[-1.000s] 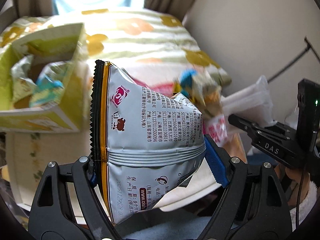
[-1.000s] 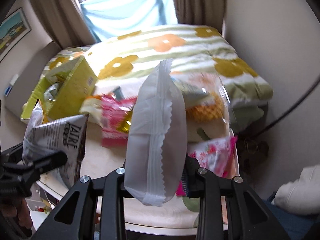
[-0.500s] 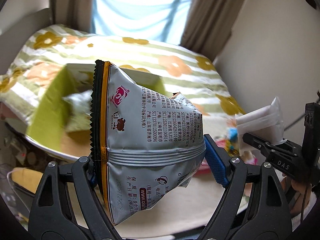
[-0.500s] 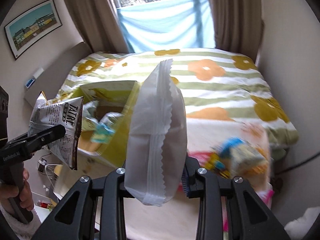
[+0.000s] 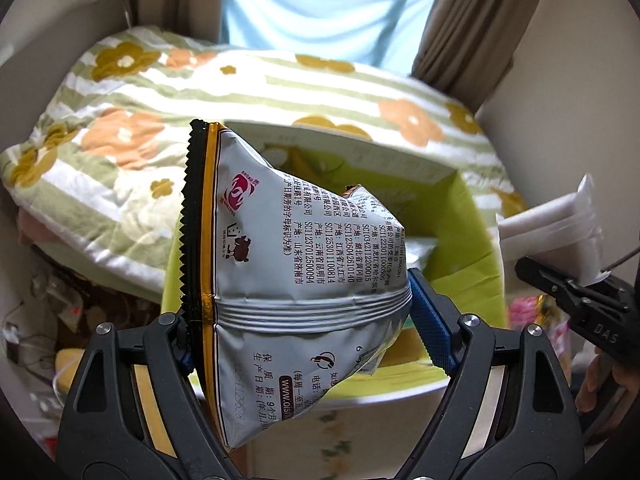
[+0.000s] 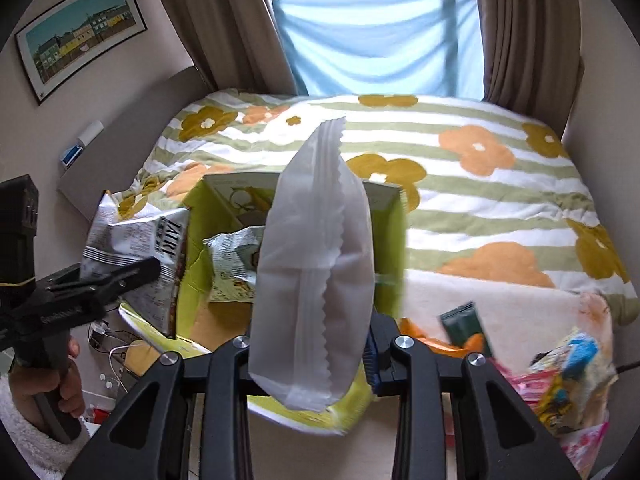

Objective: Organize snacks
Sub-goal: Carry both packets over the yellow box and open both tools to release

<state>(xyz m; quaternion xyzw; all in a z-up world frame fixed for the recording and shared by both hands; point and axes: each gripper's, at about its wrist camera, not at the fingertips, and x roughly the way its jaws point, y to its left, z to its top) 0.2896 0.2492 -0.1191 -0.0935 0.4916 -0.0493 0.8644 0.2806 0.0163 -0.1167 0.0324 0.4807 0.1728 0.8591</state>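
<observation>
My left gripper (image 5: 304, 328) is shut on a silver snack bag (image 5: 296, 256) with printed text and a black and gold seam, held upright in front of an open yellow-green box (image 5: 472, 248). It also shows in the right wrist view (image 6: 136, 248) at the box's left edge. My right gripper (image 6: 308, 356) is shut on a plain white snack bag (image 6: 316, 264), held above the box (image 6: 388, 236). A silver-green bag (image 6: 232, 264) lies inside the box. The white bag shows at the right of the left wrist view (image 5: 552, 232).
The box stands on a pale table (image 6: 504, 312) against a bed with a flowered striped quilt (image 6: 480, 168). Several loose snack packs (image 6: 568, 376) lie at the table's right. Curtains, a window and a wall picture (image 6: 80, 36) are behind.
Both grippers have swung left from the loose snack pile to the yellow-green box, each keeping its bag. The box now sits directly ahead of both.
</observation>
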